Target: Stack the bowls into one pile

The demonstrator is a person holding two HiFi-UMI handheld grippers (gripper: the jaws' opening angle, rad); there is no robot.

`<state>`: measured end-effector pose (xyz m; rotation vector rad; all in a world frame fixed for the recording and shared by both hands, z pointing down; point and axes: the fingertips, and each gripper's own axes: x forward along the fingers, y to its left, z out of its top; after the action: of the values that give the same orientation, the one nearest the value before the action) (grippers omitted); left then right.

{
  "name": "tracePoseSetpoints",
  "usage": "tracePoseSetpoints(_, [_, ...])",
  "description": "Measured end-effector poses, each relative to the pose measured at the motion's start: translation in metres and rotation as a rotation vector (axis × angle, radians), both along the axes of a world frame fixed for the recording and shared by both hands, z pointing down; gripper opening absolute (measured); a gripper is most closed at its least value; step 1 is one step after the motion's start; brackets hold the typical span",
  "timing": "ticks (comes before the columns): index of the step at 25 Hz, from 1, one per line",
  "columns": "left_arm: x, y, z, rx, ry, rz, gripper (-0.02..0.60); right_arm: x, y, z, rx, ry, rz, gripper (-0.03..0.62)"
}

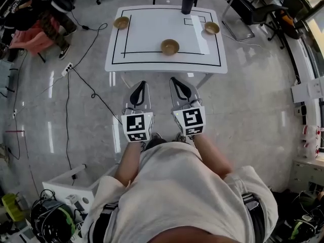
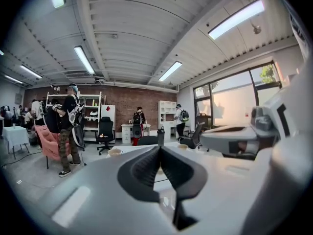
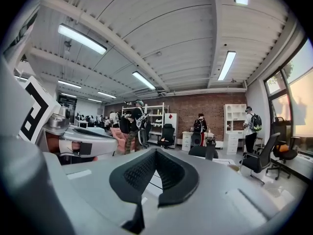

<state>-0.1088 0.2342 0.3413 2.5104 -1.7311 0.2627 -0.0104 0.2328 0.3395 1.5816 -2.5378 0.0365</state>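
The left claw [image 1: 141, 85] is pinched shut, its two tips touching with nothing between them, and its own view [image 2: 160, 149] shows the same. The right claw [image 1: 174, 81] is pinched shut too and holds nothing [image 3: 155, 152]. The claws sit side by side, close but not touching, above the shiny floor [image 1: 253, 115]. Both point to 12 o'clock at the white table [image 1: 152, 29]. Three brown bowls sit well apart on the table. The middle bowl [image 1: 170, 46] is at 12 o'clock from the claws, by the near edge. The left bowl [image 1: 121, 22] is at 11 o'clock, and the right bowl [image 1: 211, 28] is at 1 o'clock. A black cup [image 1: 188, 2] stands upright at the far edge.
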Motion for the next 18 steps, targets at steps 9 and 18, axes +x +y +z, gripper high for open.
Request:
tracePoseSetpoints(9, [-0.034, -0.021, 0.013, -0.027, 0.017, 0.044, 0.003, -0.021, -0.020, 0.011, -0.043, -0.031, 0.038, 0.000])
tracePoseSetpoints(18, [-0.037, -0.061, 0.044, -0.102, 0.035, 0.049, 0.003, -0.022, -0.058, 0.044, -0.128, 0.010, 0.027, -0.002])
